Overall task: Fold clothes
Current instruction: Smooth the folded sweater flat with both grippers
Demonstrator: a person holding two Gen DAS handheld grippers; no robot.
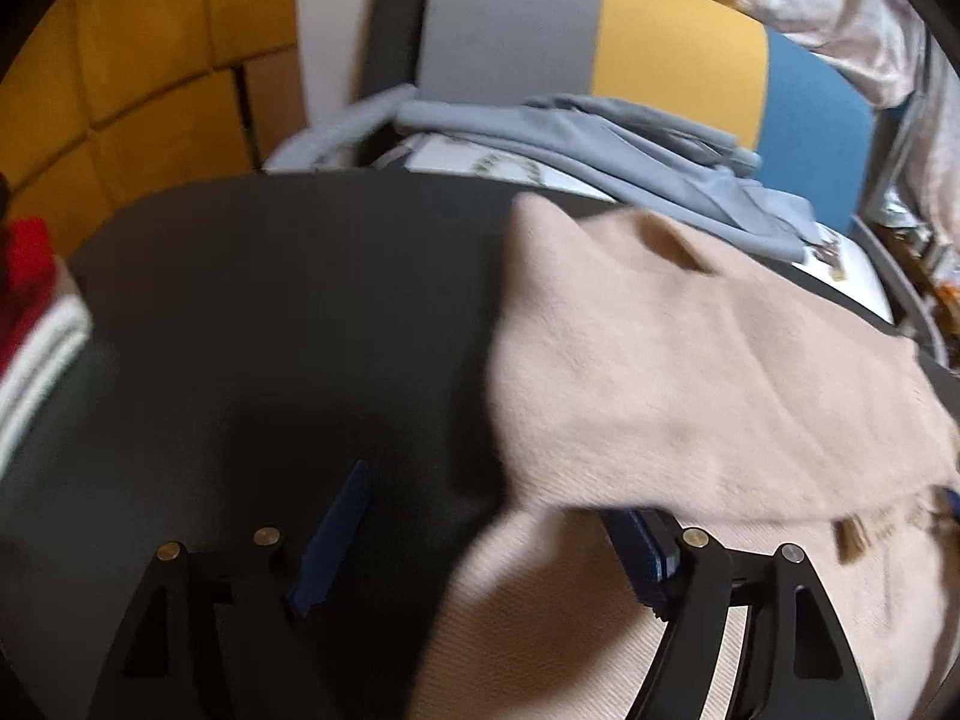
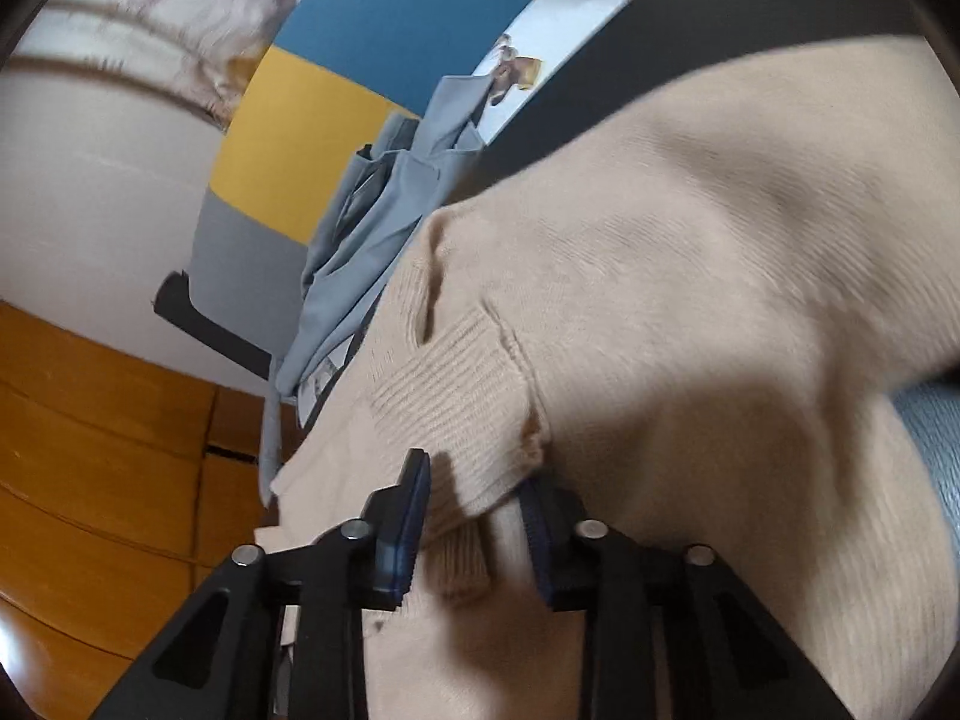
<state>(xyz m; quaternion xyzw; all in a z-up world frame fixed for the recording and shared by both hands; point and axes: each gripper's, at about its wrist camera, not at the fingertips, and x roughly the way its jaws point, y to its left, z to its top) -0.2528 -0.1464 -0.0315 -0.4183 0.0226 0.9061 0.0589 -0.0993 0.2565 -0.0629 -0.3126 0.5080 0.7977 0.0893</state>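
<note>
- Left wrist view shows the left gripper with its two blue fingers spread wide apart.
- One blue finger sits over the black table, with nothing touching it.
- Its other finger is partly hidden under a fold of the beige sweater. Nothing is squeezed between the two fingers.
- That sweater lies on the right part of the table, and its soft edge hangs down over the gripper.
- Behind the table sits a chair with a gray, a yellow and a blue part on its back.
- A gray-blue piece of clothing is piled on the chair seat.
- At the left edge there is a red and white striped cloth.
- Right wrist view is tipped on its side, so the wooden floor is at the left.
- Here the right gripper pinches the ribbed cuff of the beige sweater between its blue pads.
- Its fingers are close together with knit cloth bunched in between.
- Most of the sweater spreads over the dark table above the gripper.
</note>
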